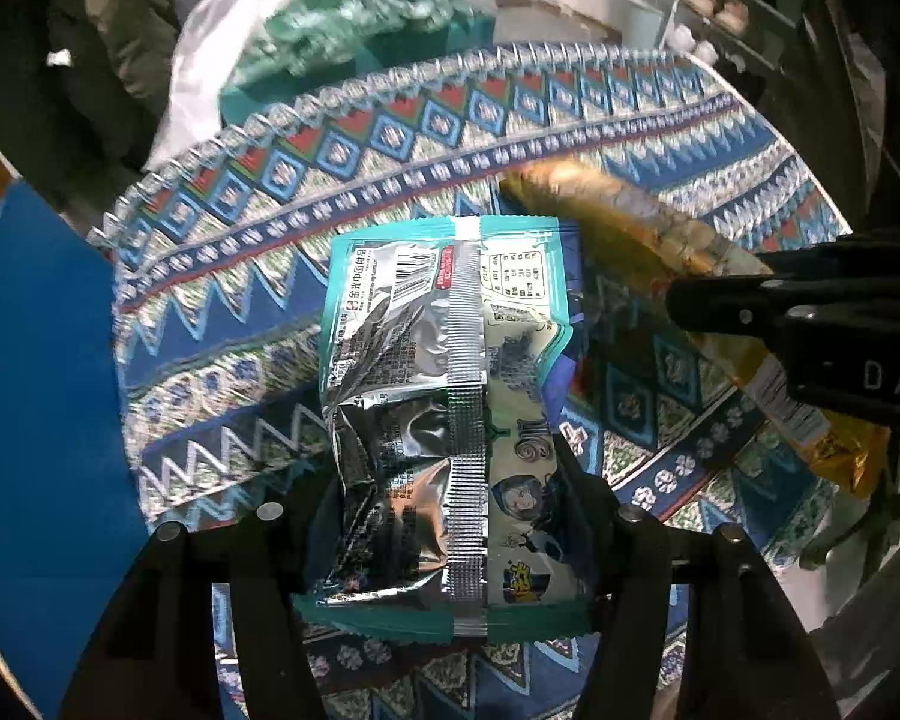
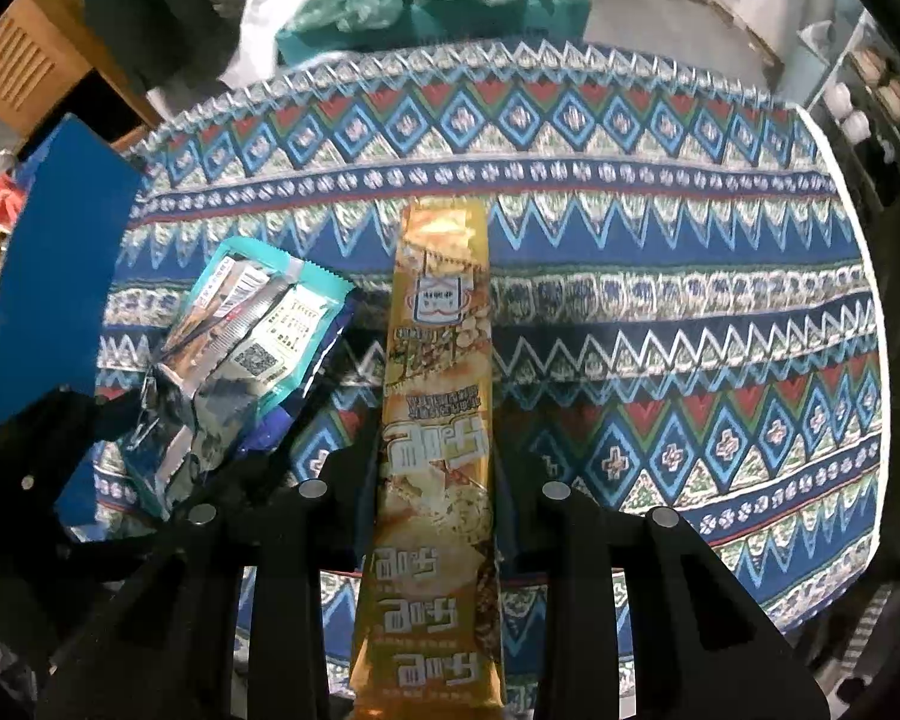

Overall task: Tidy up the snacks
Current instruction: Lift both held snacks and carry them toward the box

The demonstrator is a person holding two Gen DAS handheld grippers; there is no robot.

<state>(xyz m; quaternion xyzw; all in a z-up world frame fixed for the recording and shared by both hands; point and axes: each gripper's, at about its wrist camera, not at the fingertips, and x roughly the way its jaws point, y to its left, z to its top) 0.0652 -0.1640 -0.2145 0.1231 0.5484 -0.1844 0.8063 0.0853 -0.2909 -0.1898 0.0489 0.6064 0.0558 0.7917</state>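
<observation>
Your left gripper [image 1: 450,516] clamps silver-teal snack packet [image 1: 426,372]; right gripper [image 2: 432,504] clamps long gold snack bar [image 2: 435,420], both above patterned tablecloth [image 2: 660,300]. Only right view shows bar's printed front; left view shows packet's back seam, barcode. Blue box [image 1: 42,390] at left.

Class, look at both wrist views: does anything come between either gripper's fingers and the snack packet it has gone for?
Nothing visible does. The silver-and-teal packet sits directly between the left gripper fingers, and the long gold packet runs straight through the right gripper, which is clamped on it. Both hang over the patterned tablecloth.
</observation>
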